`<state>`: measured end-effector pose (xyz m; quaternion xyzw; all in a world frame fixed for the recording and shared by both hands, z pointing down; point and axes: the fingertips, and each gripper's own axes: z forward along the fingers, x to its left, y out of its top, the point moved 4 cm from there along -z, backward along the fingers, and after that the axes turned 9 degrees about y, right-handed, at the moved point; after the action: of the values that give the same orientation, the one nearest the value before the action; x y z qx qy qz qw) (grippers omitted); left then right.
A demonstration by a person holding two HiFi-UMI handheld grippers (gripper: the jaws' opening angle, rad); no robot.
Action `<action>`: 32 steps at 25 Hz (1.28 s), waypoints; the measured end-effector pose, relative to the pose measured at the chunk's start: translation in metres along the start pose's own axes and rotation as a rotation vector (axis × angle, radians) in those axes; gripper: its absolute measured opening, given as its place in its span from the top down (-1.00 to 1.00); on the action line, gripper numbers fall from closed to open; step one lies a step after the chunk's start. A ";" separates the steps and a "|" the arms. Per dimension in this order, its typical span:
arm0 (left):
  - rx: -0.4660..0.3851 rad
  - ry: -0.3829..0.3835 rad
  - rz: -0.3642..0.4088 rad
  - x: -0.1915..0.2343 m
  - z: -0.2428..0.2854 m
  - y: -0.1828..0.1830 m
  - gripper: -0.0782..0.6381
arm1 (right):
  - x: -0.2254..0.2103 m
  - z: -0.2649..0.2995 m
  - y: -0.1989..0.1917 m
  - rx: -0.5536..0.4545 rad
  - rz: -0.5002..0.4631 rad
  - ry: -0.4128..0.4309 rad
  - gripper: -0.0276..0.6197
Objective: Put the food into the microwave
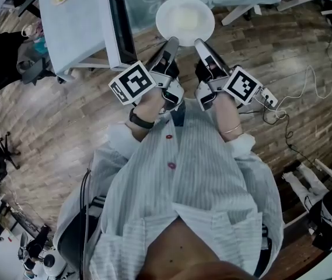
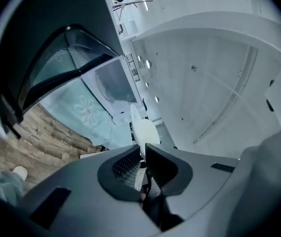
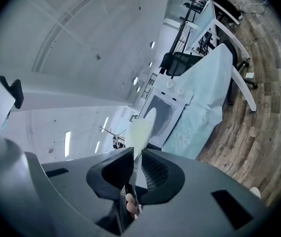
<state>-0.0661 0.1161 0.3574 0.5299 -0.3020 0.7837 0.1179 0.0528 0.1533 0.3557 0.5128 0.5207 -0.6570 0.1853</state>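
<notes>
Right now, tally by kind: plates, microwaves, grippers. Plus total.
plate: 1
microwave: 1, door open
Grippers: 2, left gripper and right gripper, jaws of each shut on the plate's near rim
Total: 4

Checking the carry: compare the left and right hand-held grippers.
The left hand-held gripper clamps the plate at its near-left rim, the right hand-held gripper at its near-right. The left one sits nearer the open microwave door. Both are shut on the rim.
</notes>
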 end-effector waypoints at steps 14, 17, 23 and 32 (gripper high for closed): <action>-0.037 0.039 -0.021 0.013 0.030 0.017 0.69 | -0.030 0.029 0.016 0.025 0.019 -0.002 0.74; -0.068 0.062 -0.031 0.015 0.041 0.024 0.69 | -0.039 0.040 0.024 0.052 0.038 0.001 0.74; -0.114 0.091 -0.058 0.018 0.075 0.040 0.69 | -0.064 0.065 0.051 0.109 0.045 0.017 0.74; -0.239 0.148 -0.094 0.008 0.128 0.065 0.70 | -0.094 0.110 0.105 0.249 0.068 0.089 0.74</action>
<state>-0.0049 -0.0131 0.3743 0.4662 -0.3584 0.7728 0.2388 0.1198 -0.0113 0.3779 0.5779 0.4250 -0.6864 0.1190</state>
